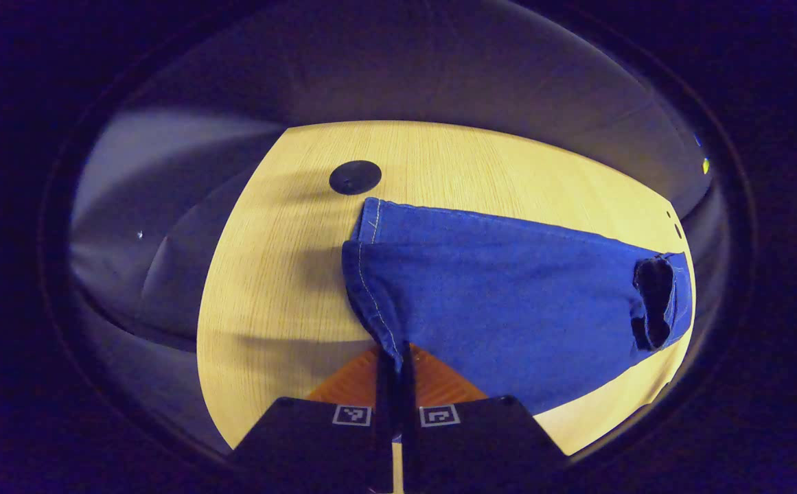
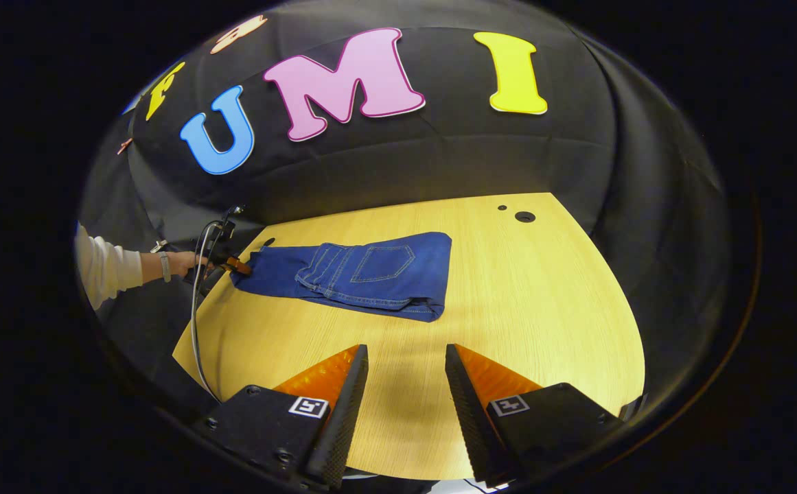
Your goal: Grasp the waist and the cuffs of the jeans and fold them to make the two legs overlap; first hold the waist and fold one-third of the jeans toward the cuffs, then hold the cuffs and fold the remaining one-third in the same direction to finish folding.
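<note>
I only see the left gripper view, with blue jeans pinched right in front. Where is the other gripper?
Observer: The right gripper hangs open over bare table, short of the jeans.
Operator: Is the waist end folded yet?
Observer: Yes, it lies folded over, with a back pocket facing up.
Operator: Who holds this one?
Observer: A hand in a white sleeve holds the left gripper at the cuffs.
</note>
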{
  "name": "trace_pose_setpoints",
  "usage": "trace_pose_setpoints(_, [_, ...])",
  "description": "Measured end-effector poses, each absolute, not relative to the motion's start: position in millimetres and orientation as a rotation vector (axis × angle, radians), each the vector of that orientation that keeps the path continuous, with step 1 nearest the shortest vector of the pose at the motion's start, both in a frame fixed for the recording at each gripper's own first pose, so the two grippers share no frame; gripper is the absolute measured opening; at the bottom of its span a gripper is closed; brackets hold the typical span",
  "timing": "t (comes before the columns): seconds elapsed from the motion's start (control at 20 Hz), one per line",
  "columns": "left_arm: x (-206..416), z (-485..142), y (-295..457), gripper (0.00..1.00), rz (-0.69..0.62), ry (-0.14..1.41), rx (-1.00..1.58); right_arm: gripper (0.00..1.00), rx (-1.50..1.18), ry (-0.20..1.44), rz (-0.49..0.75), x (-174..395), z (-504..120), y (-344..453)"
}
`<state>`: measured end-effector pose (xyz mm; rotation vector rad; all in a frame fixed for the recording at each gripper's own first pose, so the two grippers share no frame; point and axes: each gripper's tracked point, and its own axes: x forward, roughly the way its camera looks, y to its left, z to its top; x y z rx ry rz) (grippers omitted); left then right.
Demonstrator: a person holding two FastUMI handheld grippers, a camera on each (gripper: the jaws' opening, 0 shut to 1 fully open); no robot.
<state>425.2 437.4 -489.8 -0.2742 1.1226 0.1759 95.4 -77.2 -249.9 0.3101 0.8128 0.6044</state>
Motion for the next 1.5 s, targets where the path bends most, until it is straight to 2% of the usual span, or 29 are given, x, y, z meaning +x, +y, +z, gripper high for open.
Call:
trace_pose_setpoints(0.1, [434.0,-461.0,428.6,0.08,0.158,1.039,-0.303,0.7,0.309,0.81,0.607,93.1,-248.1,-78.0])
trace_pose_setpoints(0.25, [451.2,-372.3,375.1,0.07,0.037,0.888,-0.38,0.7,0.319,0.799,0.619,97.0,-243.4,-79.2])
trace_pose_setpoints(0.45, [477.3,-225.2,255.2,0.07,-0.189,0.697,-0.482,0.7,0.365,0.766,0.627,113.4,-230.1,-85.5])
trace_pose_setpoints(0.6, [484.2,-163.8,156.2,0.07,-0.331,0.644,-0.441,0.7,0.383,0.731,0.626,124.0,-220.8,-96.9])
trace_pose_setpoints(0.7, [495.5,-168.6,84.5,0.07,-0.396,0.699,-0.466,0.7,0.389,0.726,0.613,128.7,-223.4,-110.4])
trace_pose_setpoints(0.85, [510.1,-243.6,15.3,0.07,-0.401,0.807,-0.36,0.7,0.427,0.726,0.594,135.8,-227.5,-121.3])
trace_pose_setpoints(0.95, [503.7,-306.8,-10.7,0.08,-0.354,0.905,-0.277,0.7,0.415,0.708,0.587,142.0,-230.7,-131.3])
trace_pose_setpoints(1.1, [505.0,-345.3,-34.6,0.1,-0.279,0.988,-0.216,0.7,0.422,0.723,0.591,147.9,-241.0,-142.0])
trace_pose_setpoints(1.2, [502.5,-361.0,-44.0,0.19,-0.286,1.009,-0.135,0.7,0.404,0.72,0.609,150.7,-244.7,-147.1])
trace_pose_setpoints(1.25, [502.3,-364.6,-47.1,0.33,-0.295,0.996,-0.086,0.7,0.375,0.71,0.622,152.5,-246.8,-149.5])
trace_pose_setpoints(1.3, [503.2,-364.1,-50.1,0.53,-0.304,0.964,-0.028,0.7,0.345,0.7,0.631,152.9,-249.2,-151.2])
trace_pose_setpoints(1.35, [507.2,-353.4,-45.7,0.65,-0.29,0.907,0.024,0.7,0.322,0.701,0.642,151.6,-251.6,-151.4])
trace_pose_setpoints(1.45, [512.9,-327.1,-50.6,0.88,-0.312,0.745,0.057,0.71,0.312,0.682,0.659,149.4,-247.7,-148.8])
trace_pose_setpoints(1.5, [510.2,-309.2,-53.4,0.94,-0.31,0.669,0.078,0.72,0.31,0.662,0.663,151.2,-241.9,-146.8])
